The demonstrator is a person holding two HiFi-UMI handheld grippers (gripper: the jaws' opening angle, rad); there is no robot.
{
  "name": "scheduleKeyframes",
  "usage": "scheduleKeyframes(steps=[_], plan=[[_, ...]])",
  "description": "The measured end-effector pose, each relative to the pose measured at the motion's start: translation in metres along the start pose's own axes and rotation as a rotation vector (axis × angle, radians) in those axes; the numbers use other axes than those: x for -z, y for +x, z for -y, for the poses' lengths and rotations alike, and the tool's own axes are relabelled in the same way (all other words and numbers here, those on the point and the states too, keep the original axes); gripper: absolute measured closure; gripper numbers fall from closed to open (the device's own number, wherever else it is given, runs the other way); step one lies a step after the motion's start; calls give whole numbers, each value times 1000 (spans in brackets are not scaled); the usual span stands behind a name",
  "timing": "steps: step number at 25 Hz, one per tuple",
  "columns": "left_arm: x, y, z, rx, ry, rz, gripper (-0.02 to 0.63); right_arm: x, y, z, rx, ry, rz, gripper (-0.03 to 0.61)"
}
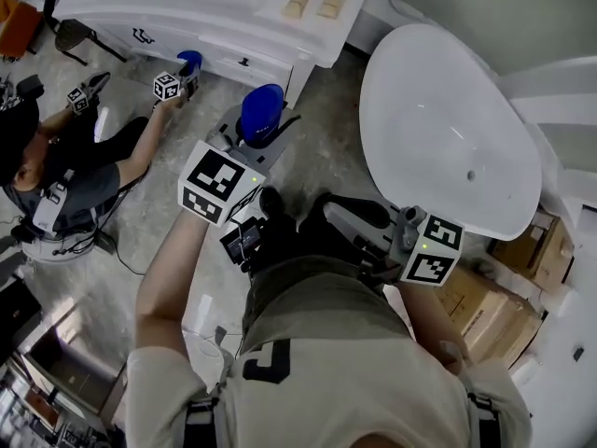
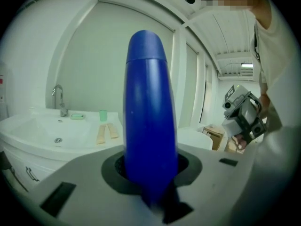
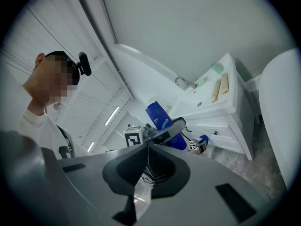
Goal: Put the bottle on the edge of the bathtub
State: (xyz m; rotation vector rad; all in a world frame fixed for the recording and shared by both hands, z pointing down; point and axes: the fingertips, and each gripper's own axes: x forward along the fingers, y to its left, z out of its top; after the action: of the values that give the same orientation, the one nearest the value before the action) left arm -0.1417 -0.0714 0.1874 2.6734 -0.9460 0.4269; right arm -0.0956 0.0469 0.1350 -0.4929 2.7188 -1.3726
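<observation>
In the head view you are mid-carry. Your left gripper (image 1: 254, 136) pinches the blue bottle (image 1: 262, 110) upright, well apart from the bathtub (image 1: 401, 59), on its vanity (image 1: 187, 7) side. Next, I judge, you need to bring the bottle over to the tub's rim and seat its base flat there before letting go. The tub holds nothing but its drain, and the cardboard boxes (image 1: 494, 306) just beside the tub are shut. In the left gripper view the jaws clamp the bottle low on its body. Its cap is on, so you cannot tell what is inside. A green cup (image 2: 103, 115) stands on the vanity, contents unseen. In the right gripper view your right gripper (image 3: 147, 144) has its jaws pressed together on nothing.
</observation>
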Motion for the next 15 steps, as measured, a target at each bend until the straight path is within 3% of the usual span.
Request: scheduleKeyframes(steps=[9, 15], plan=[[9, 71, 24, -41, -107, -29, 457, -2, -45, 15, -63, -17, -23, 549], [4, 104, 26, -76, -69, -36, 456, 3, -50, 43, -130, -106, -108, 549]])
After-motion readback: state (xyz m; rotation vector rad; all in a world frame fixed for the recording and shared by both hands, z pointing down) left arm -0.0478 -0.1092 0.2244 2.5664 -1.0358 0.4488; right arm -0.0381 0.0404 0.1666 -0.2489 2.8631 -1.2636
